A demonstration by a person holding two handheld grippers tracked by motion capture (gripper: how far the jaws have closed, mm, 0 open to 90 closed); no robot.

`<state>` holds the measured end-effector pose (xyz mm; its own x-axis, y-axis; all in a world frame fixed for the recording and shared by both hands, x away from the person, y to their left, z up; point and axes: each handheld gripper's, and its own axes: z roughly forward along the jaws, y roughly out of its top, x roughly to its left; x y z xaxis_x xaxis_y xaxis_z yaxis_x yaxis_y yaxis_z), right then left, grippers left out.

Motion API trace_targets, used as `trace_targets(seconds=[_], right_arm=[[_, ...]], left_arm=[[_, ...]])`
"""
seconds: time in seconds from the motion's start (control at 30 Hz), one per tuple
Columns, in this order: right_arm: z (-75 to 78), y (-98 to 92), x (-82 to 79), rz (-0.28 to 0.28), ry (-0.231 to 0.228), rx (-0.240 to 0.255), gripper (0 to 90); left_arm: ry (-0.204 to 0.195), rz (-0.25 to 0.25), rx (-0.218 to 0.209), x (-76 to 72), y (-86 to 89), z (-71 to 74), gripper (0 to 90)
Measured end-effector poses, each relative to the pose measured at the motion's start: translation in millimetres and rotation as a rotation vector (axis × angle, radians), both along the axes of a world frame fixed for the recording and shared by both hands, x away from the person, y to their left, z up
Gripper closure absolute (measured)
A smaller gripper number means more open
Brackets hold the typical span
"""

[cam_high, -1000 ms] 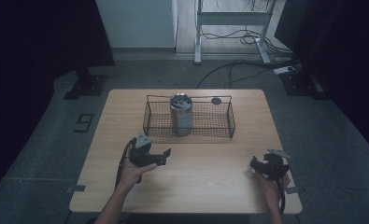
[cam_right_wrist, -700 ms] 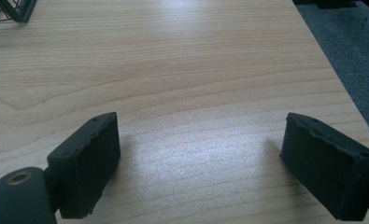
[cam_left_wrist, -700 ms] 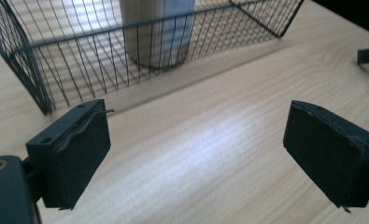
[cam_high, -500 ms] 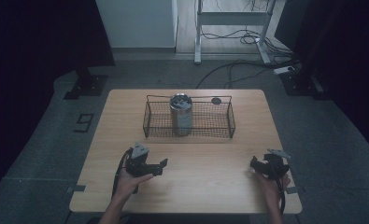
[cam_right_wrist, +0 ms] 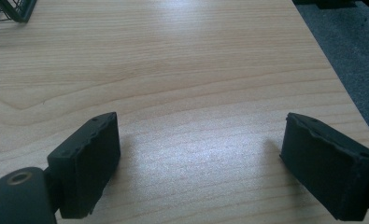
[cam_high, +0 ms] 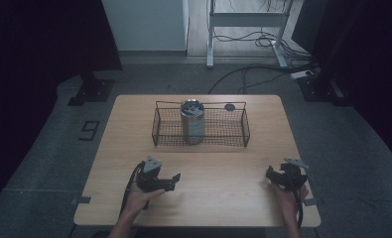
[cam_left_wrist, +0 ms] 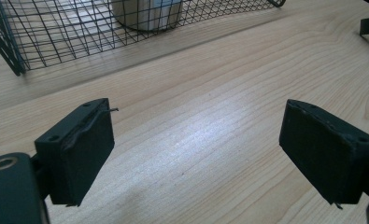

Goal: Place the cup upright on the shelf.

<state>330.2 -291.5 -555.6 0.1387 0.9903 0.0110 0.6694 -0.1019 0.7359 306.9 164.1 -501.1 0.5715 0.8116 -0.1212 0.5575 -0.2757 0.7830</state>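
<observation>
can: shiny metal can (cam_high: 192, 121), upright in the black wire basket (cam_high: 238, 130) at the counter's (cam_high: 218, 198) far side
left tool (cam_high: 169, 181): jaws spread wide, holding nothing
right tool (cam_high: 271, 174): same deal, wide open, empty

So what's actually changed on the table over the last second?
The left gripper has drawn back toward the person's edge of the table, open and empty. The right gripper, the wire basket and the metal can stayed put.
</observation>
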Motion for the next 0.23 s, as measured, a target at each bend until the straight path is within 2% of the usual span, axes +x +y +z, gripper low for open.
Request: trace_targets(seconds=[0.23], right_arm=[[0.0, 0.1, 0.0, -0.001, 0.001, 0.001, 11.7]], left_arm=[[0.011, -0.007, 0.017, -0.1, -1.6, -4.9, 10.3]])
